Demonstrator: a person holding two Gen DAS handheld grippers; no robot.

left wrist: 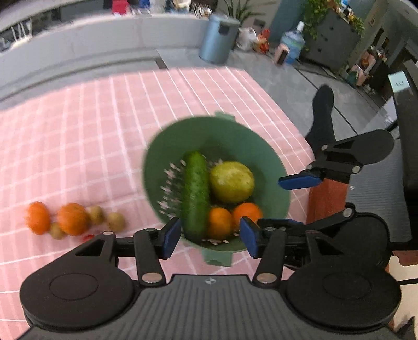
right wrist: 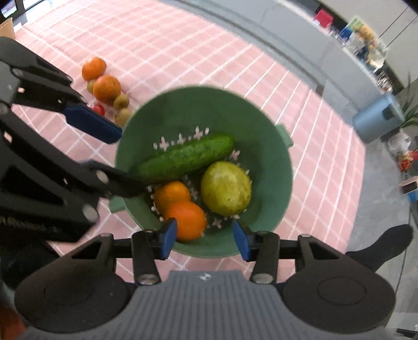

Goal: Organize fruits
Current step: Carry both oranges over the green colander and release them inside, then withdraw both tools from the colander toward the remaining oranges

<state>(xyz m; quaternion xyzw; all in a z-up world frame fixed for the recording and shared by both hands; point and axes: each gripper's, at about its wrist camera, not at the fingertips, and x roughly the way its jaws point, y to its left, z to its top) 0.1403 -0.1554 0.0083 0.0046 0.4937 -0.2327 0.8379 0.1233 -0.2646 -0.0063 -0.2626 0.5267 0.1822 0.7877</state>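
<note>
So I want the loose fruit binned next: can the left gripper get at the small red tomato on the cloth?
Probably yes: the left gripper is open, and the tomato lies uncovered beside the colander.

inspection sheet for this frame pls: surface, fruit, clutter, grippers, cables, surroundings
Surface: pink checked tablecloth.
Job's things: green colander holds a cucumber, a green round fruit and two oranges. Loose on the cloth: two oranges, small brownish fruits, one small red fruit.
Clutter: nothing seen.
Grippers: left hand-held gripper open, empty; right hand-held gripper open, empty.
Cables: nothing seen.
Surroundings: bin, water jug, plants.
</note>
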